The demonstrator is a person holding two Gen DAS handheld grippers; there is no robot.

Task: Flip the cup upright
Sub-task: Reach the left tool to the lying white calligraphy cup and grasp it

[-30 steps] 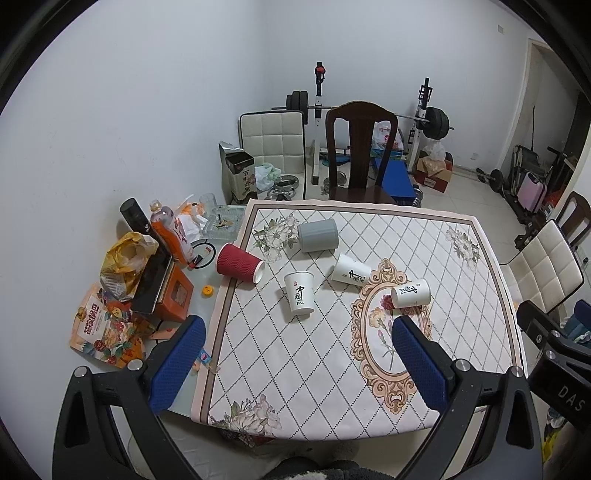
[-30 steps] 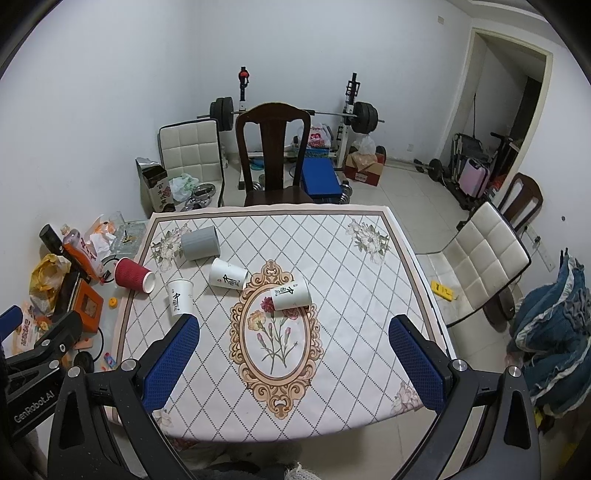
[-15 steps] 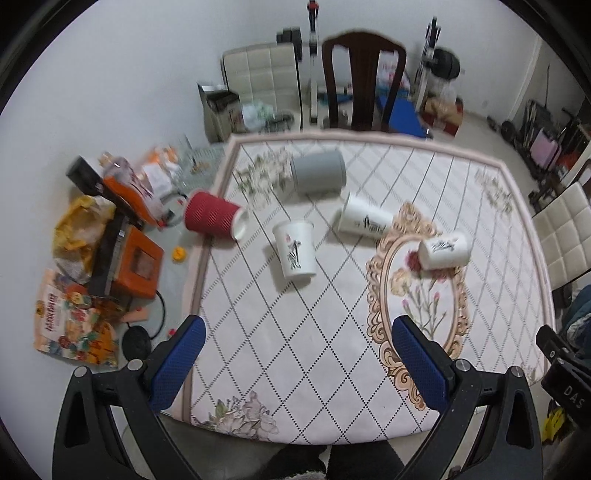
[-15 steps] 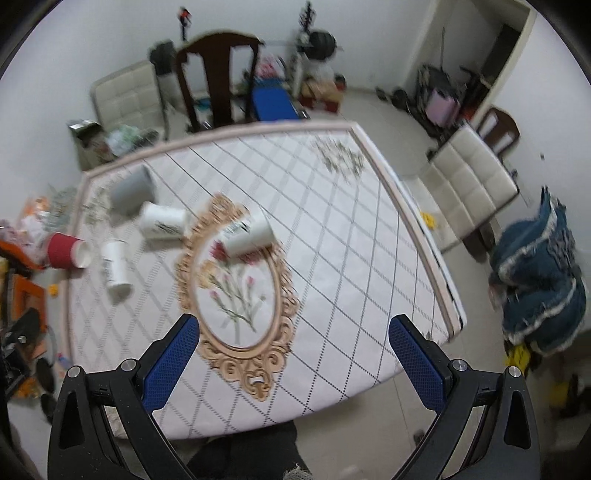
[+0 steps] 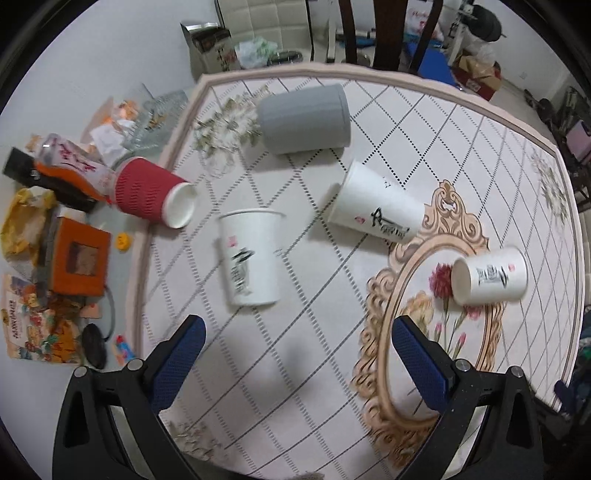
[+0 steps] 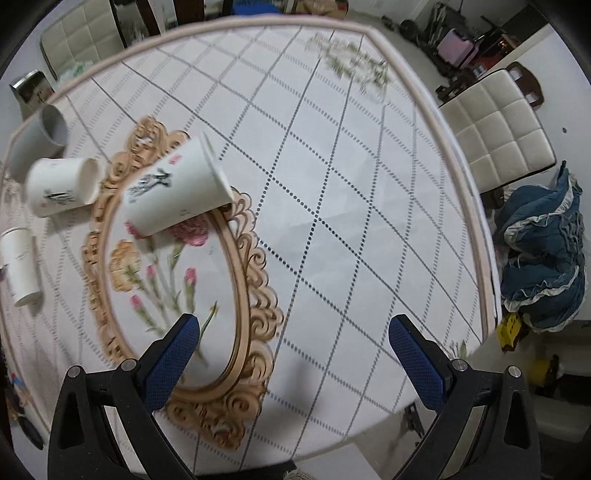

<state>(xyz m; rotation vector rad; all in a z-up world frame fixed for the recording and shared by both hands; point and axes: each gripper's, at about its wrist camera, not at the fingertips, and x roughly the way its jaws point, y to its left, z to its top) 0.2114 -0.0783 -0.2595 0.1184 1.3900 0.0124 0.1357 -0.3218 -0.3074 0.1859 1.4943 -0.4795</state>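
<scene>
Several cups lie on their sides on the patterned tablecloth (image 5: 295, 369). In the left wrist view a white cup (image 5: 249, 258) lies just ahead of my open, empty left gripper (image 5: 295, 358). Beyond it lie a red ribbed cup (image 5: 151, 192), a grey cup (image 5: 304, 118), a second white cup (image 5: 376, 203) and a third white cup (image 5: 489, 275) on the floral oval. In the right wrist view my right gripper (image 6: 293, 354) is open and empty above the cloth (image 6: 351, 221). The third white cup (image 6: 177, 192) lies ahead to its left, with another white cup (image 6: 61, 186) and the grey cup (image 6: 37, 140) beyond.
Clutter sits left of the cloth: an orange box (image 5: 79, 267), snack bags (image 5: 37, 332), a bottle (image 5: 70, 166). A dark wooden chair (image 5: 391, 33) stands at the far edge. A cream padded chair (image 6: 498, 129) and blue clothing (image 6: 543, 251) are to the right.
Both grippers have dropped lower and closer to the table, tilting downward. The cups look larger and have not moved. Both grippers stay open.
</scene>
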